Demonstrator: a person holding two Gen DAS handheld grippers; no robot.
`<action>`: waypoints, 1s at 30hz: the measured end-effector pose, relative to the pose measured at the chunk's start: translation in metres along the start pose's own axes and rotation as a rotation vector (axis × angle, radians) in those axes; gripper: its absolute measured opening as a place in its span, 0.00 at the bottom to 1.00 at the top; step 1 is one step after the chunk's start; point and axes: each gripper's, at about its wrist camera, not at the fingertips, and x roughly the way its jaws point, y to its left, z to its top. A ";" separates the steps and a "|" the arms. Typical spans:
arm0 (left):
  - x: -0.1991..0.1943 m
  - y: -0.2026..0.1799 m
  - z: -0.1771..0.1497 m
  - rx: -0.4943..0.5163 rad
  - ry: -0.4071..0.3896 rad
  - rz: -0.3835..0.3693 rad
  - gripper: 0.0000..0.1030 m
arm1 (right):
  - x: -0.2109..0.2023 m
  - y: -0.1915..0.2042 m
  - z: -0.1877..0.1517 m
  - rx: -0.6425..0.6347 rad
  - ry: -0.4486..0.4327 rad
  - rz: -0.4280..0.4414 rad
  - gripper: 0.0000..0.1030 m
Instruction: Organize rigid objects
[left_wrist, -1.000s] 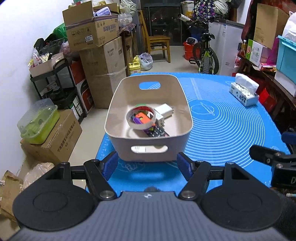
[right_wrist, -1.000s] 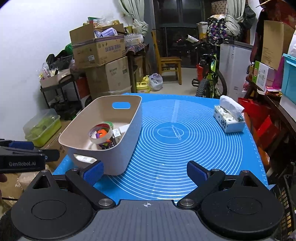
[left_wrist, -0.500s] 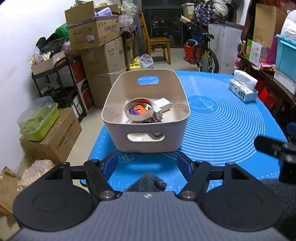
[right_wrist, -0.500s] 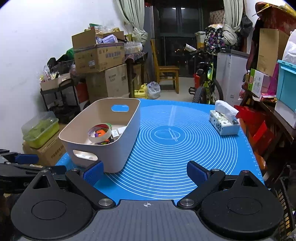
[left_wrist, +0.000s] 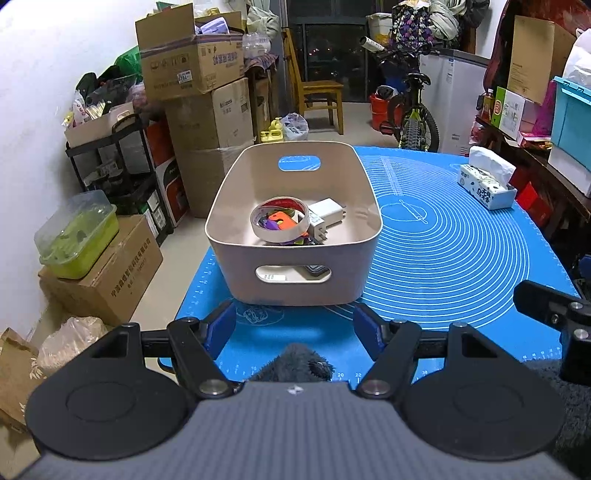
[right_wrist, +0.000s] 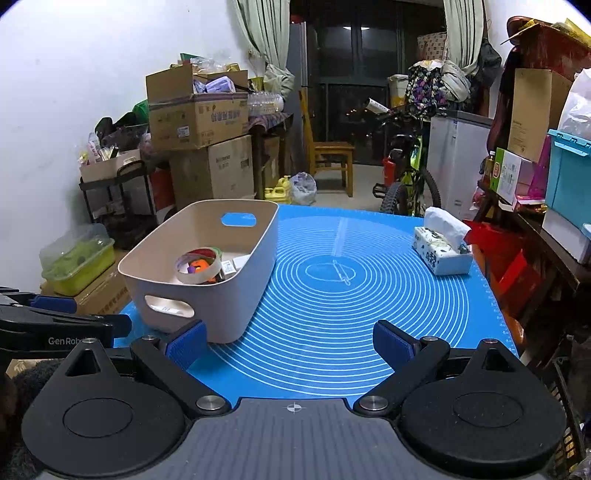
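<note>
Two claws, both spread and empty, listed left to right for you.

Item 1: your left gripper (left_wrist: 293, 325), blue pads parted, nothing between them. The beige bin (left_wrist: 295, 266) sits at twelve o'clock just past its tips, short handled wall facing you, long axis running straight away. This hand is the nearer one.

Item 2: bin contents. A tape roll (left_wrist: 279, 219) lies tilted over small coloured pieces, orange and purple; a white charger (left_wrist: 327, 216) rests at its three o'clock. Through the near handle slot a dark object shows, possibly a remote, too cut off to say.

Item 3: blue mat (right_wrist: 351, 295), bare apart from the bin and a tissue box (right_wrist: 441, 247) at your right claw's one o'clock.

Item 4: your right gripper (right_wrist: 291, 345), jaws wide, bin at its eleven o'clock, near corner just beyond the left pad.

No loose item shows on the mat; the bin floor under the roll is hidden.
</note>
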 end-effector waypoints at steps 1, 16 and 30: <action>0.000 0.000 0.000 0.003 0.000 -0.001 0.69 | 0.000 0.000 0.000 0.003 0.001 0.000 0.94; 0.001 -0.006 0.000 0.035 0.008 0.005 0.69 | 0.003 0.003 -0.001 0.003 0.016 0.007 0.94; -0.001 -0.009 0.001 0.046 0.006 0.008 0.69 | 0.006 0.003 -0.001 0.005 0.025 0.008 0.94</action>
